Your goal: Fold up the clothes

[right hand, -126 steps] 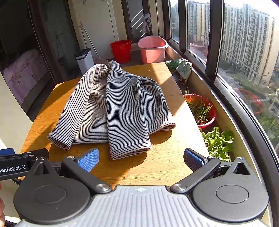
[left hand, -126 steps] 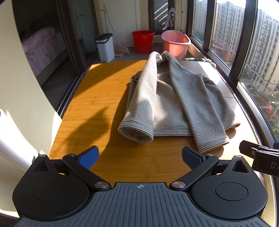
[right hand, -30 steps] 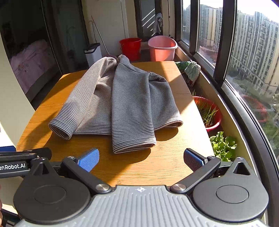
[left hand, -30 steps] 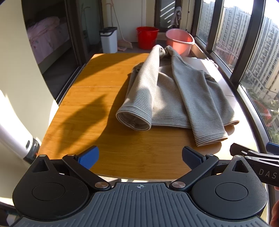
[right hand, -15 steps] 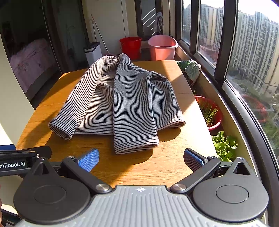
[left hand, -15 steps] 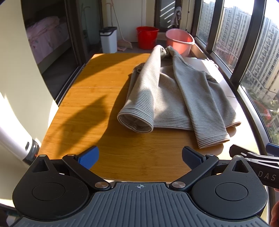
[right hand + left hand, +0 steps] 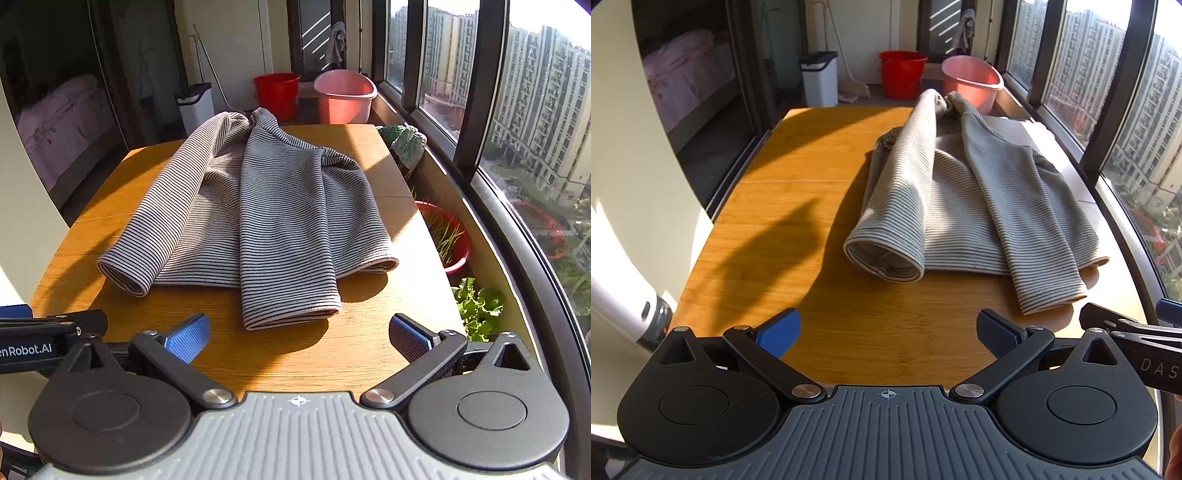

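while the striped sweater (image 7: 964, 206) lies on the table (image 7: 798, 177), my left gripper (image 7: 886, 334) and right gripper (image 7: 297, 338) hover spread wide, empty.

The sweater (image 7: 258, 206) is grey with thin dark horizontal stripes, and it lies on an orange-brown wooden table (image 7: 295, 354) with a fine grain. Both grippers, the left gripper (image 7: 886, 332) and the right gripper (image 7: 299, 334), are black with blue finger pads (image 7: 186, 338) and a ribbed grey base. Behind the table stand a red bucket (image 7: 277, 92), a pink basin (image 7: 345, 96) and a white bin with a black lid (image 7: 195, 105); a red pot (image 7: 452, 240) holds green grass.
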Motion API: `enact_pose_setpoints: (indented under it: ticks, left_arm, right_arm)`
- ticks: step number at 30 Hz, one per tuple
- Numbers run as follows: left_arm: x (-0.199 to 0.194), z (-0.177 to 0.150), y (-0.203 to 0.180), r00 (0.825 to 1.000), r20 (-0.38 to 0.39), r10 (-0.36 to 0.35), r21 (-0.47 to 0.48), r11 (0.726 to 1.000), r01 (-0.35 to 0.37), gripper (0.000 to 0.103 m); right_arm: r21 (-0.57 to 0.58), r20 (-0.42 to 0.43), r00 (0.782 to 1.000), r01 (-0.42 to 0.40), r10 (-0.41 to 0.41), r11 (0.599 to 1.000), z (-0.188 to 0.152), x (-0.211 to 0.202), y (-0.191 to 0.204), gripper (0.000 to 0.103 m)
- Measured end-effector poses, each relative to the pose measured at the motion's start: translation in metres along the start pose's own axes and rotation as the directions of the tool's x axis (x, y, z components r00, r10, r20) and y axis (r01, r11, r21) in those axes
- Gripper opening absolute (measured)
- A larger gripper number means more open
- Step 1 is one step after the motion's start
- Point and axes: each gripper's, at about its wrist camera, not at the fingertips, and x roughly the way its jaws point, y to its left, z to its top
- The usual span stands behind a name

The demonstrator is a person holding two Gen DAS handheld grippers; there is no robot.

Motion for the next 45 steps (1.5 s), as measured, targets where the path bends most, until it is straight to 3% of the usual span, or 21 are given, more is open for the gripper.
enact_pose_setpoints:
  ticks: [7, 12, 19, 25, 29, 32, 35, 38, 42, 45]
  left_arm:
    - [0.024, 0.019, 0.003, 0.998, -0.038, -0.042, 0.041, 0.998, 0.044, 0.103]
    - [0.047, 0.044, 0.016, 0.995, -0.076, -0.064, 0.059, 0.996, 0.068, 0.103]
    - [0.088, 0.090, 0.030, 0.988, -0.100, -0.115, 0.085, 0.989, 0.124, 0.103]
    - [0.137, 0.125, 0.000, 0.987, -0.086, -0.136, 0.190, 0.970, 0.150, 0.103]
    - [0.170, 0.143, -0.024, 0.981, -0.096, -0.171, 0.265, 0.945, 0.191, 0.103]
    - [0.192, 0.152, -0.028, 0.969, -0.142, -0.200, 0.253, 0.940, 0.231, 0.103]
    - [0.210, 0.159, -0.025, 0.946, -0.202, -0.255, 0.193, 0.936, 0.294, 0.103]
    - [0.222, 0.156, -0.024, 0.923, -0.263, -0.280, 0.139, 0.936, 0.323, 0.101]
    - [0.219, 0.139, -0.027, 0.936, -0.262, -0.235, 0.190, 0.938, 0.289, 0.100]
    - [0.205, 0.116, -0.031, 0.934, -0.285, -0.216, 0.234, 0.929, 0.286, 0.100]
  right_arm:
    - [0.084, -0.092, 0.995, -0.027, 0.035, 0.996, 0.010, 0.028, -0.009, 0.103]
    - [0.230, -0.167, 0.981, -0.056, 0.096, 0.972, 0.029, 0.062, -0.011, 0.103]
    - [0.345, -0.095, 0.993, -0.031, 0.068, 0.938, 0.076, 0.114, -0.001, 0.103]
    - [0.313, -0.052, 0.998, -0.017, 0.035, 0.950, 0.120, 0.177, 0.005, 0.103]
    - [0.309, -0.071, 0.997, -0.006, 0.029, 0.951, 0.128, 0.198, 0.004, 0.103]
    - [0.313, -0.090, 0.996, 0.013, 0.017, 0.950, 0.130, 0.210, 0.003, 0.103]
    - [0.290, -0.112, 0.993, 0.013, 0.021, 0.957, 0.133, 0.215, 0.003, 0.103]
    - [0.169, -0.149, 0.989, 0.006, 0.019, 0.986, 0.132, 0.216, 0.011, 0.103]
    - [0.053, -0.191, 0.980, -0.041, 0.051, 0.998, 0.122, 0.208, 0.016, 0.103]
    - [0.013, -0.221, 0.970, -0.097, 0.097, 0.995, 0.101, 0.187, 0.017, 0.103]
